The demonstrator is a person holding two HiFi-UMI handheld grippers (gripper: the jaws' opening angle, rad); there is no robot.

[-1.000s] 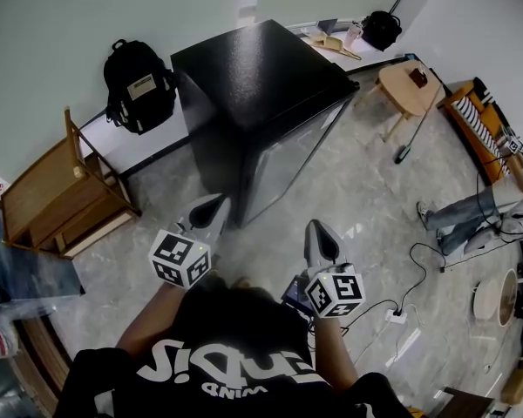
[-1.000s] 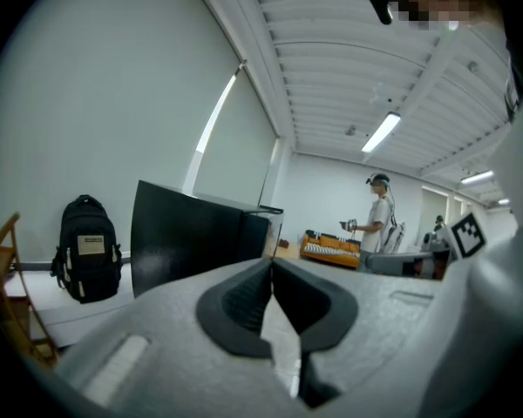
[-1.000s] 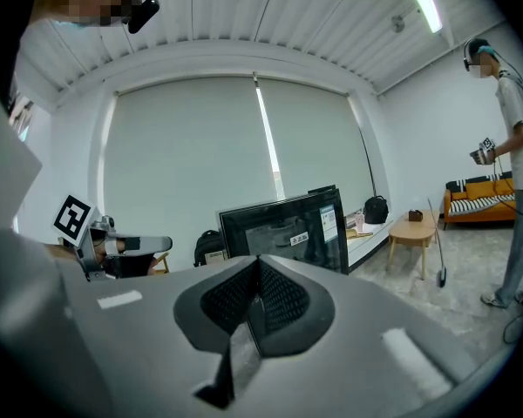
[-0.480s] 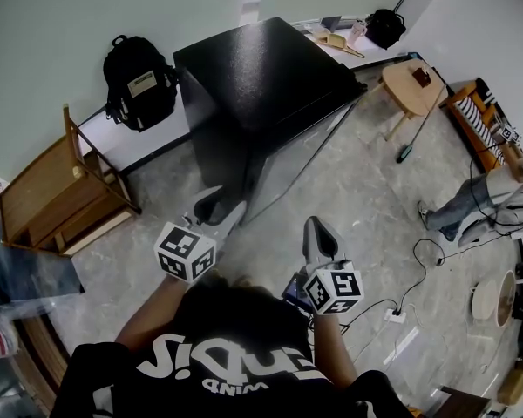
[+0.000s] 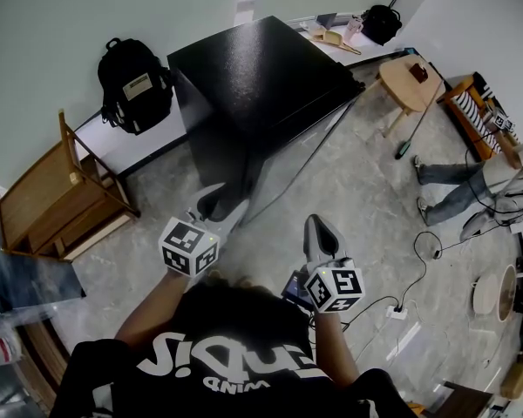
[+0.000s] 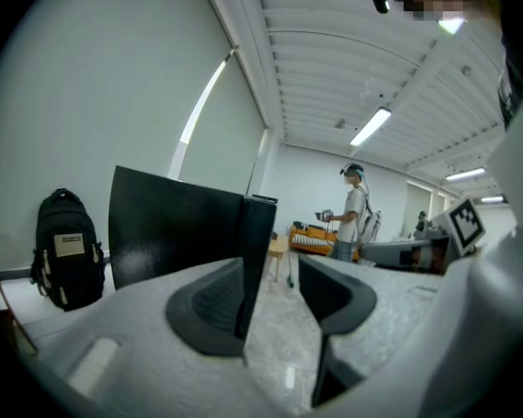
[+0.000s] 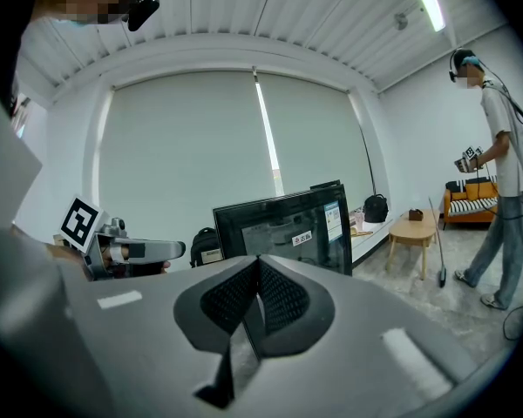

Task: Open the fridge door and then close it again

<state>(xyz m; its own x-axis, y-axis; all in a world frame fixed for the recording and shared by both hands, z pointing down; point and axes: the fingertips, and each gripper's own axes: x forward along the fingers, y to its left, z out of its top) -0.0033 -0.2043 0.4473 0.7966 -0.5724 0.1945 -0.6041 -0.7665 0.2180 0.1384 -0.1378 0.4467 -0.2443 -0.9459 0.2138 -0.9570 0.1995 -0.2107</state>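
The black fridge (image 5: 261, 68) stands in the middle of the floor, its glass front facing right. My left gripper (image 5: 220, 203) is at the fridge's near corner and its jaws are opening. In the left gripper view the door's black edge (image 6: 257, 233) stands between the jaws of the left gripper (image 6: 275, 294), close to the left pad, and the pads do not press on it. My right gripper (image 5: 321, 229) hovers over the floor a short way from the fridge front (image 7: 279, 225). Its pads meet, so the right gripper (image 7: 257, 299) is shut and holds nothing.
A black backpack (image 5: 135, 81) leans on the wall behind the fridge. A wooden rack (image 5: 57, 194) stands at the left. At the right are a round wooden stool (image 5: 407, 81), a leaning broom (image 5: 416, 129) and a standing person (image 5: 471, 190). Cables and a power strip (image 5: 397, 313) lie on the floor.
My left gripper's jaws have gone from shut to wide apart at the fridge's near corner, and the hand has shifted slightly right. The right gripper has hardly moved.
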